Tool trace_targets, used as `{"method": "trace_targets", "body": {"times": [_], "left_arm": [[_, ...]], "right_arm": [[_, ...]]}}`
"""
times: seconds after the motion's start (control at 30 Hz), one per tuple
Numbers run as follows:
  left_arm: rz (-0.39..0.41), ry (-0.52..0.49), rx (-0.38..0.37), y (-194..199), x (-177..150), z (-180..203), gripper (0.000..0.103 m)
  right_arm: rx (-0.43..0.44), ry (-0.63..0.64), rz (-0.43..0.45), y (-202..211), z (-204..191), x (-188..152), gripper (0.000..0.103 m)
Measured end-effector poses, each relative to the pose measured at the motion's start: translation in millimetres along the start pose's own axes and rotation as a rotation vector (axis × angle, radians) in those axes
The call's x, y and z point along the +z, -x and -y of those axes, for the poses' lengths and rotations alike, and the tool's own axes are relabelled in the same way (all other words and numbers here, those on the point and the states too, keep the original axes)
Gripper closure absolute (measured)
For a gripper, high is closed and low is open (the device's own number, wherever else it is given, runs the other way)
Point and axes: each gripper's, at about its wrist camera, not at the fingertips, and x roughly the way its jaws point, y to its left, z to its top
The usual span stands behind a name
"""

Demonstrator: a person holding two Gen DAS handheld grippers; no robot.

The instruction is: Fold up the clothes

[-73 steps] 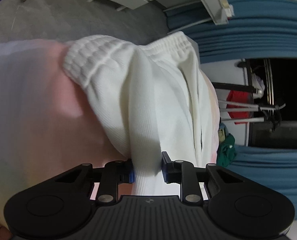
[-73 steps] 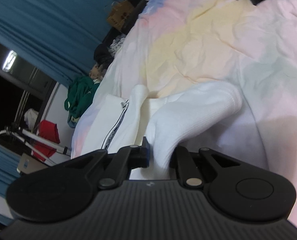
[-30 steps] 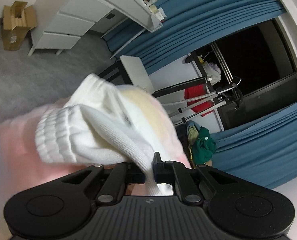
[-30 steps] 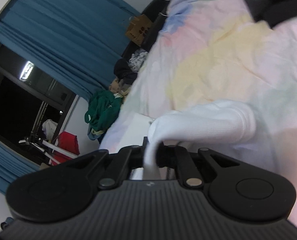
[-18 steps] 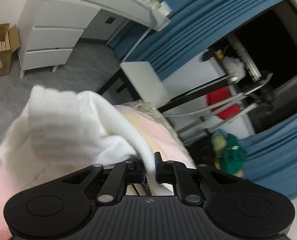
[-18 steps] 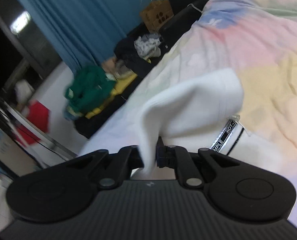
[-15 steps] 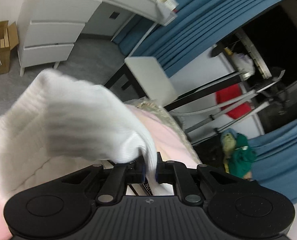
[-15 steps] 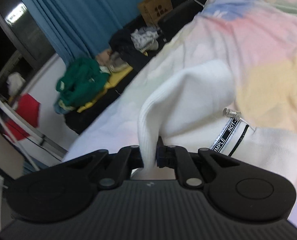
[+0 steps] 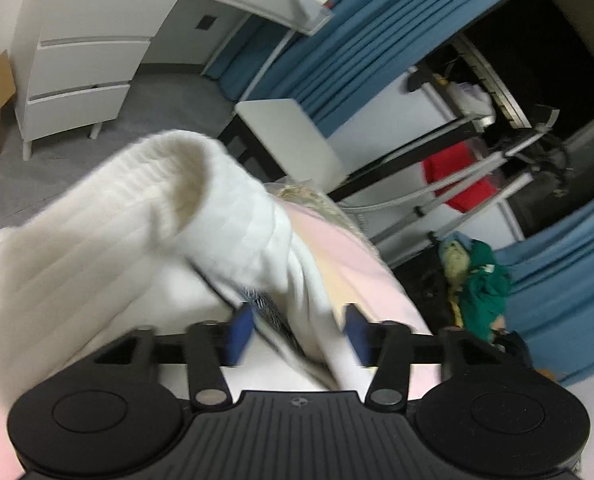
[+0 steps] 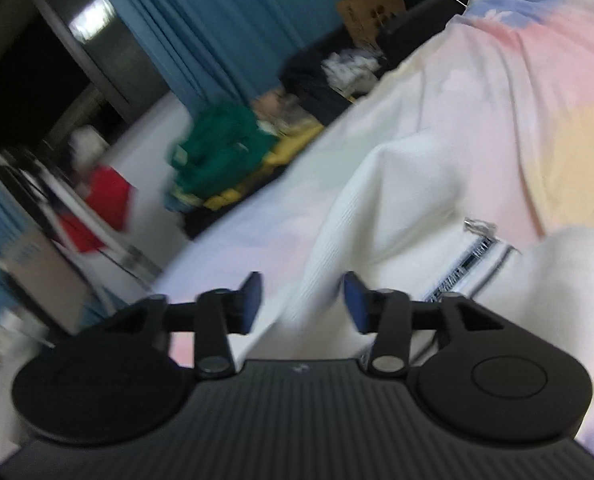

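A white ribbed garment (image 9: pixel 145 216) with a black-and-white drawstring lies on the pastel bedsheet (image 9: pixel 353 256). In the left wrist view its ribbed cuff curls up in front of my left gripper (image 9: pixel 299 336), whose jaws stand open with cloth and the drawstring loose between them. In the right wrist view the same white garment (image 10: pixel 385 216) lies folded on the bedsheet (image 10: pixel 529 92). My right gripper (image 10: pixel 303 300) is open, with a white fold lying between the blue pads. Both views are motion-blurred.
A white drawer unit (image 9: pixel 77 68) and a small white table (image 9: pixel 289 136) stand beyond the bed's edge. Blue curtains (image 9: pixel 337 52), a metal rack with a red item (image 9: pixel 457 176) and a pile of green clothes (image 10: pixel 221 148) are on the floor side.
Both grippers were shut on the white garment and carried its ends over the bed. Now both jaws have opened and the cloth has dropped loose between them.
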Motion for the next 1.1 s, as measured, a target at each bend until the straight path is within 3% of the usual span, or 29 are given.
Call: {"method": "trace_targets", "body": {"times": [0.07,0.13,0.2,0.37,0.53,0.67,0.8,0.9,1.0,1.1], "left_arm": [[-0.002,0.022,-0.076,31.3,-15.4,-12.6,0.016],[0.0,0.053,-0.11,59.3,-34.3,-29.0,0.016],[0.0,0.103,-0.11,77.3,-52.9,-45.2,0.015],[-0.036,0.252,-0.122,98.8,-92.2,-82.3,0.015],[-0.043,0.198,-0.134,93.5,-95.6,-76.0,0.013],[-0.049,0.275,-0.141,66.2,-100.1,-84.6,0.013],[0.003,0.346,-0.101,35.8,-95.0,-95.5,0.015],[0.114,0.372,-0.074,31.6,-87.9,-101.4,0.02],[0.179,0.471,-0.099,24.1,-78.5,-113.7,0.022],[0.181,0.414,-0.064,10.8,-68.4,-111.1,0.037]], "right_arm": [[0.093,-0.114,0.036,33.1,20.8,-8.7,0.037],[0.125,-0.212,0.031,55.2,43.1,-14.3,0.037],[0.092,-0.289,-0.008,67.5,59.2,-17.3,0.037],[0.011,-0.371,-0.239,78.7,77.1,-38.6,0.037],[0.051,-0.4,-0.405,77.9,84.4,-63.2,0.037],[0.111,-0.391,-0.381,58.3,80.7,-66.0,0.037],[0.111,-0.456,-0.357,32.8,88.2,-70.1,0.039],[0.113,-0.482,-0.265,22.9,87.1,-68.4,0.038],[0.095,-0.443,-0.18,10.1,78.8,-68.5,0.037],[0.087,-0.338,-0.1,-2.1,69.5,-59.0,0.039]]}}
